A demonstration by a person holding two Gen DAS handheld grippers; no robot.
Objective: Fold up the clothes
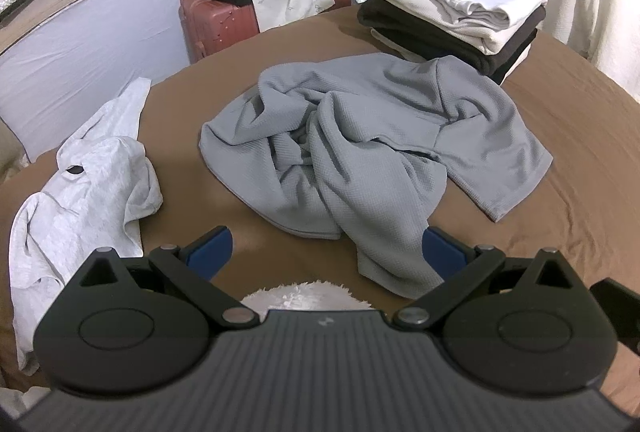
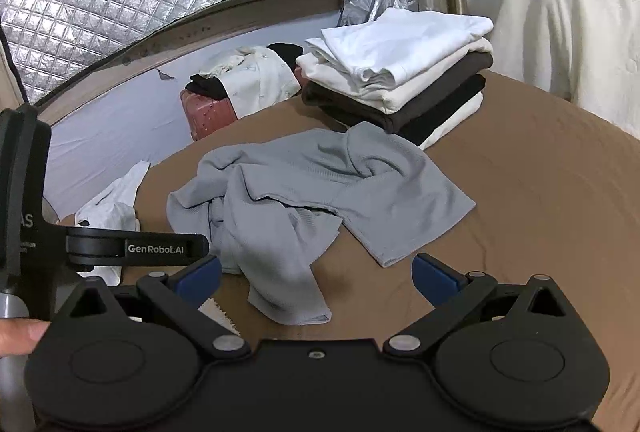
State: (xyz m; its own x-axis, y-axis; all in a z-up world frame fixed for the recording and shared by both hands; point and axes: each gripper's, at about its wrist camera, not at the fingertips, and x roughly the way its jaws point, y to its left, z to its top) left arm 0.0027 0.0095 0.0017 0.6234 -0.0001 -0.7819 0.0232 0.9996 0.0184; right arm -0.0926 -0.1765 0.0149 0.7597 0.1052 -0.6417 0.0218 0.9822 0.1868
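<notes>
A crumpled grey waffle-knit shirt (image 1: 368,144) lies in the middle of the brown bed sheet (image 1: 580,200); it also shows in the right wrist view (image 2: 304,192). My left gripper (image 1: 326,252) is open, just short of the shirt's near edge, and a hanging corner of the shirt lies beside its right finger. My right gripper (image 2: 316,278) is open and empty, just short of the shirt's near corner. A crumpled light grey garment (image 1: 80,192) lies to the left. The left gripper's body (image 2: 120,248) shows at the left of the right wrist view.
A stack of folded white, cream and dark brown clothes (image 1: 456,4) stands at the back right of the bed (image 2: 400,80). A pink suitcase (image 1: 220,24) with clothes on top stands beyond the bed. A white fluffy item (image 1: 304,296) lies under the left gripper.
</notes>
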